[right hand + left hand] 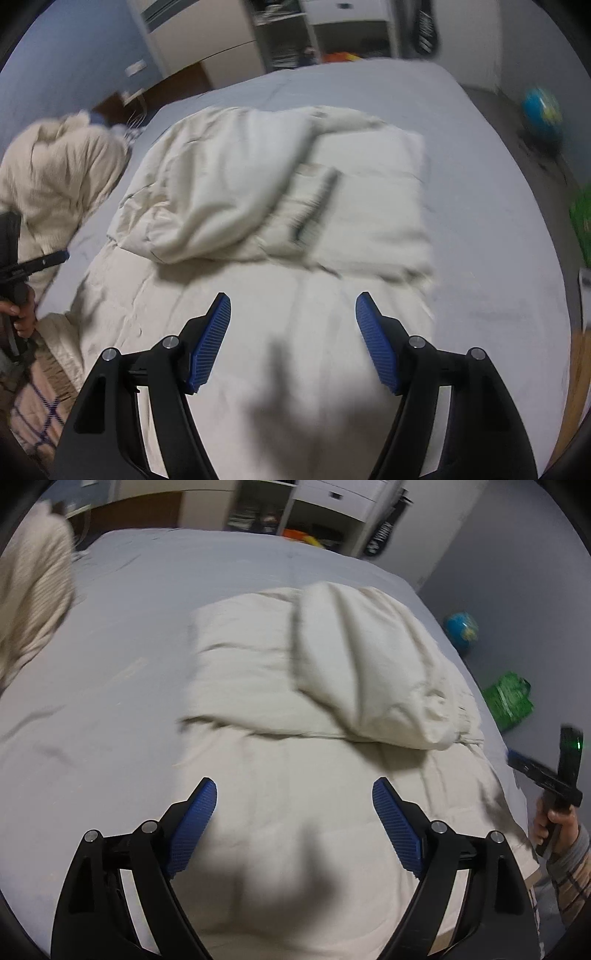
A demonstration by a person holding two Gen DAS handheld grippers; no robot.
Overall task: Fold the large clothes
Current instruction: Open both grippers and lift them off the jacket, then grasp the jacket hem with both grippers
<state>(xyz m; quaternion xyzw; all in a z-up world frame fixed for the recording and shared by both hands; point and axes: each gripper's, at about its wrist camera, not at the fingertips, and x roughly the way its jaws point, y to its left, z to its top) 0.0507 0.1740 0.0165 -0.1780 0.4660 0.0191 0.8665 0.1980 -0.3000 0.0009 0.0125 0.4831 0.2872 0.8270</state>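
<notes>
I have both pairs of tongs hanging released over the large cream-coloured padded garment [295, 760] spread on the pale grey bedsheet [122, 635]; nothing is between either pair of blue ribbed pads. From the left gripper [294, 794] the garment lies directly beneath and runs away ahead of the fingertips, so its long axis goes from under the tongs toward the far end of the bed. Ahead and a little to the right of these tongs one bulky flap is already doubled back on the body of the garment, its rounded end pointing toward the right edge. The right gripper [293, 308] sees the same lump ahead and to its left, with a flatter, squarer panel ahead and to its right; a dark-edged strip, maybe a placket or zip, shows between them, too blurred to be sure. The near plain stretch of fabric sits right under both pairs of tongs, and I judge each is about equally close to it, the left nearer the garment's left edge, the right nearer its right edge. My guess is that the next fold is across the long axis, so each pair would need a near corner, outward of and below where it now hangs. A ribbed cream knit heap [62, 166] lies well off to the left of the left tongs, apart from the garment.
</notes>
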